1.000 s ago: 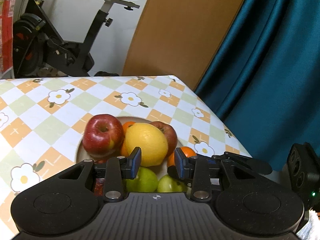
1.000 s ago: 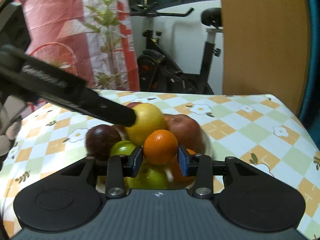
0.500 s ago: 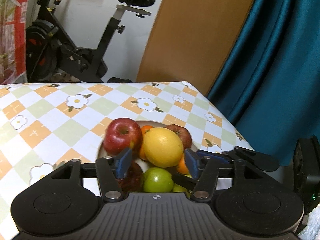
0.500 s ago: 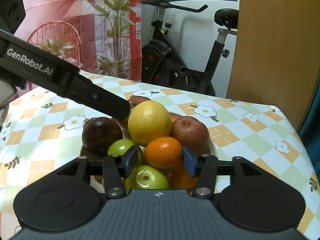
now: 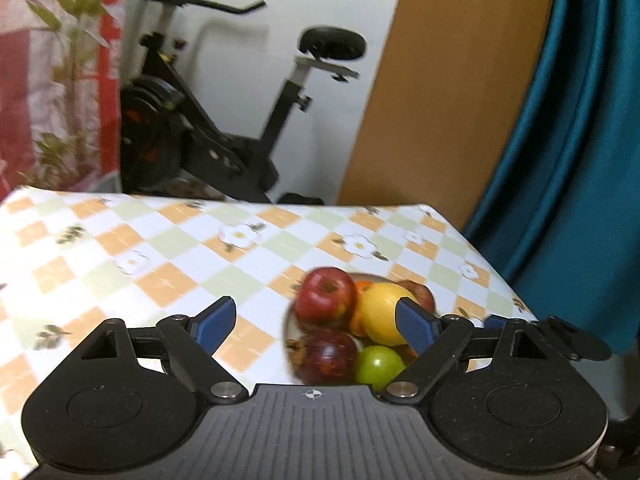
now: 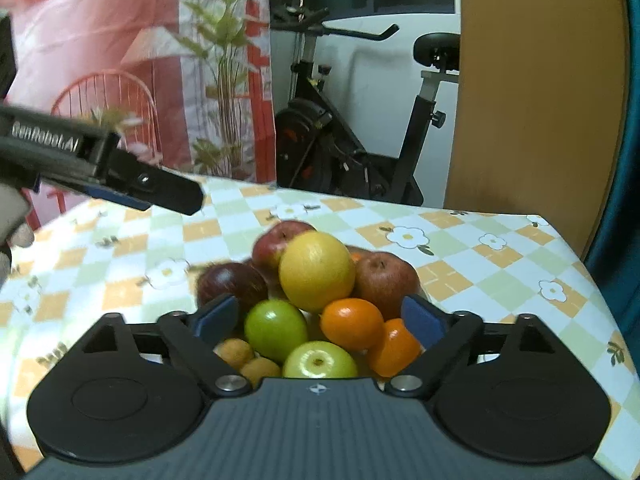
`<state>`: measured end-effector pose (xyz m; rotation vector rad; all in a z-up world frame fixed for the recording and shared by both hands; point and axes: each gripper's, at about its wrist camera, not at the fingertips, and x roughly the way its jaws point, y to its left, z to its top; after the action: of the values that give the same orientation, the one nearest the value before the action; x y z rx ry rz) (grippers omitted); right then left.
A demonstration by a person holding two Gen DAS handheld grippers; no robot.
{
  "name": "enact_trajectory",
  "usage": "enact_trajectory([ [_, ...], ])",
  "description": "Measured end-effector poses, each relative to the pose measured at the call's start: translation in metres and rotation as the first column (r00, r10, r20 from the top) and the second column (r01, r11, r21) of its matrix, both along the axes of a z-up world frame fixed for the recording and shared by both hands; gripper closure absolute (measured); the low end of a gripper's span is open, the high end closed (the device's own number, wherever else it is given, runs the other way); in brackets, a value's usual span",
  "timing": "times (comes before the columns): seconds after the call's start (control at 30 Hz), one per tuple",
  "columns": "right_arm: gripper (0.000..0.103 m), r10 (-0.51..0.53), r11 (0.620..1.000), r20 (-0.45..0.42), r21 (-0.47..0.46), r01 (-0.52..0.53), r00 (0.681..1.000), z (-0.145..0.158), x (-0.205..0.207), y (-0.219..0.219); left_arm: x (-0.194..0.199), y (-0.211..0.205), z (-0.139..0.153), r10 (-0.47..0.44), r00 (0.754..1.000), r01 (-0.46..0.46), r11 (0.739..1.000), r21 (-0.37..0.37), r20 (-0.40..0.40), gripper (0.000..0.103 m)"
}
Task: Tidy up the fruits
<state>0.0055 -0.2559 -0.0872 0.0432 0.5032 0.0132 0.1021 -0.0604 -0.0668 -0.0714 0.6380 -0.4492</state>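
A pile of fruit sits on a pale plate (image 5: 286, 334) on the checked tablecloth. It holds a yellow citrus (image 6: 316, 270), red apples (image 6: 386, 280), a dark red apple (image 6: 232, 284), green apples (image 6: 276, 330), oranges (image 6: 352, 324) and small brown fruits (image 6: 236, 352). My right gripper (image 6: 320, 320) hangs just before the pile. Its jaws are opening wide and its pads touch no fruit. My left gripper (image 5: 316, 322) is raised and set back to the left of the pile, above the red apple (image 5: 326, 296). Its jaws are opening too, with nothing held. The left gripper (image 6: 160, 192) also shows in the right wrist view.
The table's far edge (image 6: 440, 210) and right edge (image 5: 496, 280) are near the plate. Behind stand an exercise bike (image 6: 360, 140), a brown panel (image 5: 440, 80), a teal curtain (image 5: 580, 160) and a plant (image 6: 228, 80). A person's hand (image 6: 16, 236) holds the left gripper.
Both grippers have opened wide. The right one let go of the orange, which now rests on the pile. The left gripper drew back, rose and swung to the left.
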Motion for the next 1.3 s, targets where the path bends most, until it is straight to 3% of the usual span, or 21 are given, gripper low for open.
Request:
enact_trajectory([
  [0.27,0.002,-0.068,0.994,0.050,0.086,0.064,0.996,0.037,-0.020,0.018,-0.032,0.035,0.039,0.106,0.991,-0.108,0.994,0.025,0.081,0.009],
  [0.43,0.000,-0.107,0.994,0.054,0.026,0.106,0.993,0.061,-0.027,0.039,-0.045,0.047,0.054,0.133,0.987,-0.139,0.988,0.062,0.094,0.008],
  [0.6,0.000,-0.092,0.993,0.077,0.083,0.085,0.993,0.081,-0.037,0.051,-0.062,0.052,0.068,0.177,0.974,-0.196,0.971,0.135,0.145,0.008],
  [0.7,0.000,-0.089,0.993,0.094,0.087,0.081,0.992,0.092,-0.041,0.057,-0.073,0.056,0.077,0.182,0.968,-0.207,0.969,0.137,0.171,0.008],
  [0.83,0.000,-0.086,0.991,0.105,0.107,0.075,0.991,0.102,-0.045,0.061,-0.085,0.062,0.083,0.171,0.969,-0.194,0.974,0.120,0.179,0.007],
  [1.0,0.000,-0.098,0.989,0.119,0.126,0.083,0.988,0.108,-0.050,0.064,-0.098,0.063,0.086,0.196,0.956,-0.236,0.956,0.173,0.219,0.007],
  [1.3,0.000,-0.107,0.985,0.112,0.144,0.091,0.988,0.111,-0.053,0.064,-0.107,0.067,0.090,0.219,0.947,-0.264,0.948,0.181,0.235,0.007],
])
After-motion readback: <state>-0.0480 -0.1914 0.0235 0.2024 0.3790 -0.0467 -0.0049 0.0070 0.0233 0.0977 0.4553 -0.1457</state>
